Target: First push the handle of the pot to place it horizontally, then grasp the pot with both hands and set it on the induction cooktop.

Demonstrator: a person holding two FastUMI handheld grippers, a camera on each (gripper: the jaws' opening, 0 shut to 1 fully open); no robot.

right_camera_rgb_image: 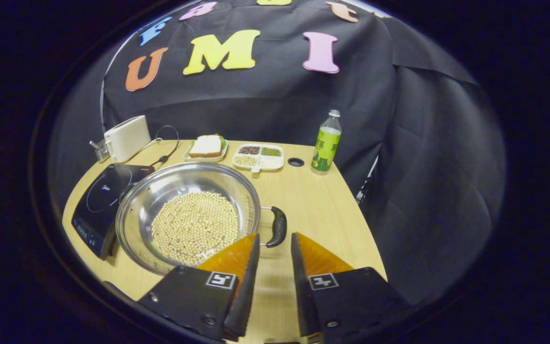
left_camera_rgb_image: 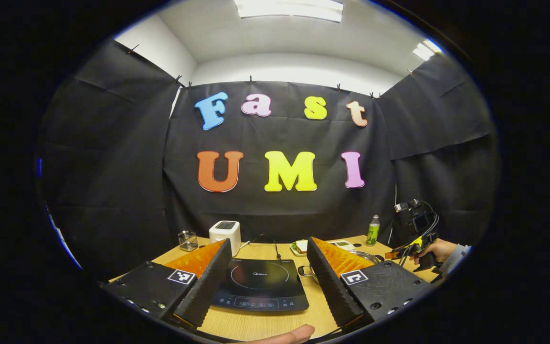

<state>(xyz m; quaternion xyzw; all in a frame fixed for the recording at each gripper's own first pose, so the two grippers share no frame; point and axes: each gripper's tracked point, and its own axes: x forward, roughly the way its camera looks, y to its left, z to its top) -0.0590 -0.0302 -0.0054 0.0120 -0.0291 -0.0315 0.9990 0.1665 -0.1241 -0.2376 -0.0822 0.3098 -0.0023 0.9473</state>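
We've got the right gripper [right_camera_rgb_image: 273,246] narrowly open near the pot handle [right_camera_rgb_image: 278,226]; shove too hard and soybeans [right_camera_rgb_image: 195,227] slosh out

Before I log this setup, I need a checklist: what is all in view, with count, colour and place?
pot: one, steel, holding pale beans, table centre
pot handle: one, black, on the pot's right side
induction cooktop: one, black, left of pot
toaster: one, white, back left
wire holder: one, metal, beside toaster
sandwich plate: one, back centre
divided tray: one, white, with grains
bottle: one, green, back right
table: one, wooden
left tongs: open, above cooktop
right tongs: open, near pot handle
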